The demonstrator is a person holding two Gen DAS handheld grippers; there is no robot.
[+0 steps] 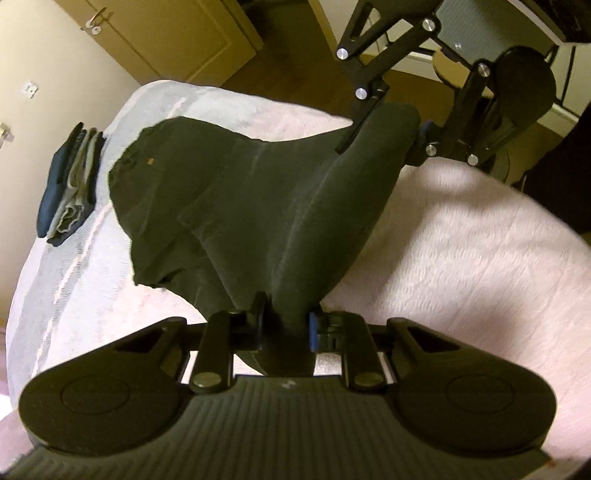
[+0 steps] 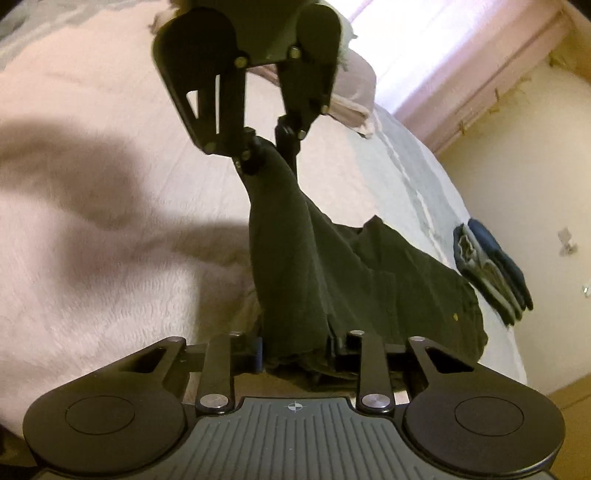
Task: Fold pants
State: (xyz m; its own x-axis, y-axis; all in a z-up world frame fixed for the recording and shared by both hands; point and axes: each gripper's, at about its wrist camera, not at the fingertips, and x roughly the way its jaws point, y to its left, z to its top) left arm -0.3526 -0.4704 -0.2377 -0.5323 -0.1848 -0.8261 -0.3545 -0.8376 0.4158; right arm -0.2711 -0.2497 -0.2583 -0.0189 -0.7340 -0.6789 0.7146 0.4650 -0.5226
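Dark pants (image 1: 229, 199) hang stretched between both grippers above a bed covered by a pink fluffy blanket (image 1: 461, 266). Their waist end, with a small brass button, droops onto the blanket. My left gripper (image 1: 286, 326) is shut on a bunched edge of the fabric. In the same view my right gripper (image 1: 388, 136) holds the far end, lifted over the bed's edge. From the right wrist, my right gripper (image 2: 295, 349) is shut on the pants (image 2: 332, 266), and the left gripper (image 2: 267, 147) pinches the opposite end higher up.
A stack of folded blue and grey clothes (image 1: 70, 184) (image 2: 491, 266) lies near the bed's edge by the wall. A pillow (image 2: 354, 92) sits at the head of the bed. A wooden floor (image 1: 295, 44) and a door (image 1: 166, 33) lie beyond.
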